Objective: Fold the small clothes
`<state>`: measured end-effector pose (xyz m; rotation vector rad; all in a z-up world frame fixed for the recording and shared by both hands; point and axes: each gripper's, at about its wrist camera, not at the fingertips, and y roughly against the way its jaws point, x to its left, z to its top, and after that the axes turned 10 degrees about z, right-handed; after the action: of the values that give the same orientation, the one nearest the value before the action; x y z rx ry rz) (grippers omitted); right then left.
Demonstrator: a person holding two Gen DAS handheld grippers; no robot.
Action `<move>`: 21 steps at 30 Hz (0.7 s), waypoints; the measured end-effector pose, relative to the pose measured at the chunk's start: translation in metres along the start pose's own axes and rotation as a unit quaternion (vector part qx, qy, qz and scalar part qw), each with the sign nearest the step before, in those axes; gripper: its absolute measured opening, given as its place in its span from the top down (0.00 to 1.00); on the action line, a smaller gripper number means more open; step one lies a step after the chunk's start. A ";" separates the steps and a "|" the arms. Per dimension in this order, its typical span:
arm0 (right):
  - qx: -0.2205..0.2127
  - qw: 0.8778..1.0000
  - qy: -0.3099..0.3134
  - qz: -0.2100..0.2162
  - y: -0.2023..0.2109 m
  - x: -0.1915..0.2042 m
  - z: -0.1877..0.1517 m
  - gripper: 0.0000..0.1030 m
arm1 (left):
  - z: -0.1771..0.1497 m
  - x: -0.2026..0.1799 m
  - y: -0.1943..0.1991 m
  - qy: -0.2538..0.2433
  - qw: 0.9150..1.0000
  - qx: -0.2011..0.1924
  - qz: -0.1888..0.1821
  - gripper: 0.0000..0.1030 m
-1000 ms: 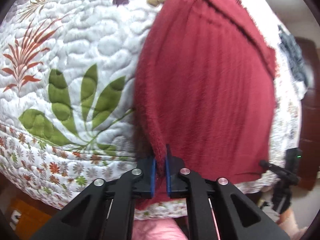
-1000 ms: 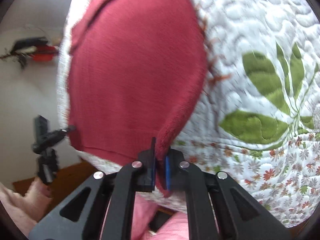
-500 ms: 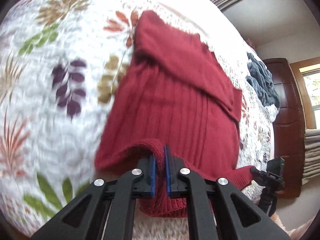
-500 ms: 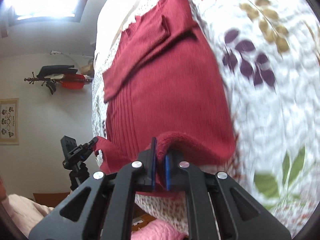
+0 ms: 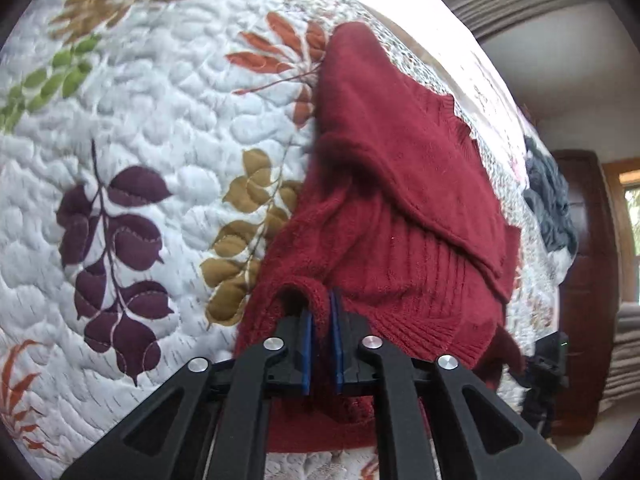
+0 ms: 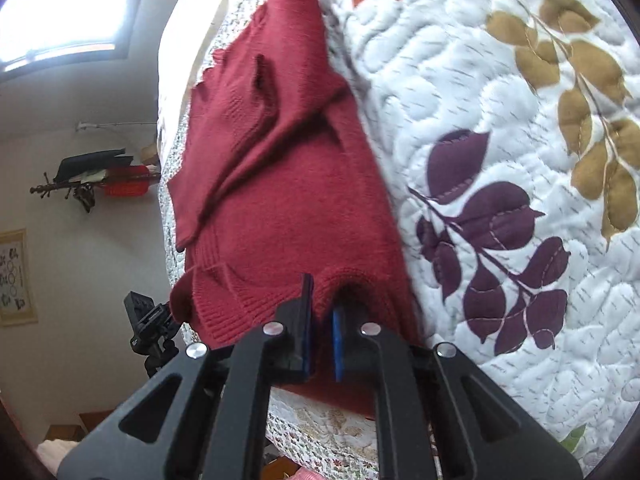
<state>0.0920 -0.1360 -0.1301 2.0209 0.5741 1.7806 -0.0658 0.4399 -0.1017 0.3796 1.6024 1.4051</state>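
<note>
Hem of dark red ribbed knit sweater (image 5: 400, 208) pinched in jaws of both left gripper (image 5: 322, 340) and right gripper (image 6: 320, 336); garment on white leaf-print quilted bed (image 5: 160, 140). I advise carrying corners level, laying hem square onto shoulders.

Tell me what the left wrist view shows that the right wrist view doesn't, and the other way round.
Left wrist only: a grey-blue garment at the quilt's far edge and a dark wooden door.
Right wrist only: a bright window, a wall rack and a framed picture.
Both: the red sweater on the leaf-print quilt, its hem pinched by each view's own gripper, left and right.
</note>
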 end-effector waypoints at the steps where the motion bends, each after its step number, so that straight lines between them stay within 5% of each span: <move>1: 0.001 1.000 -0.003 -0.001 0.001 0.000 -0.001 0.91 | -0.001 0.004 0.003 0.010 1.000 0.006 -0.010 0.89; 3: -0.001 1.000 -0.004 0.000 0.005 0.000 -0.003 0.88 | -0.004 0.010 0.014 0.024 1.000 0.005 -0.016 0.82; 5: -0.007 1.000 -0.003 -0.006 0.012 0.002 -0.006 0.81 | -0.006 0.015 0.026 0.032 0.999 -0.003 -0.014 0.65; 9: -0.033 0.998 0.019 -0.045 0.029 0.010 -0.015 0.63 | -0.008 0.016 0.050 0.020 0.999 -0.030 0.006 0.64; 14: -0.041 0.997 0.040 -0.059 0.035 0.020 -0.017 0.63 | -0.004 -0.017 0.049 -0.082 0.994 -0.043 0.062 0.60; 21: -0.034 0.994 0.079 -0.074 0.023 0.043 -0.020 0.62 | 0.005 -0.075 0.015 -0.216 0.966 -0.060 0.131 0.51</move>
<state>0.0779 -0.1317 -0.0793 1.7558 0.6815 1.8555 -0.0284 0.3923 -0.0552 0.7897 1.1357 1.4827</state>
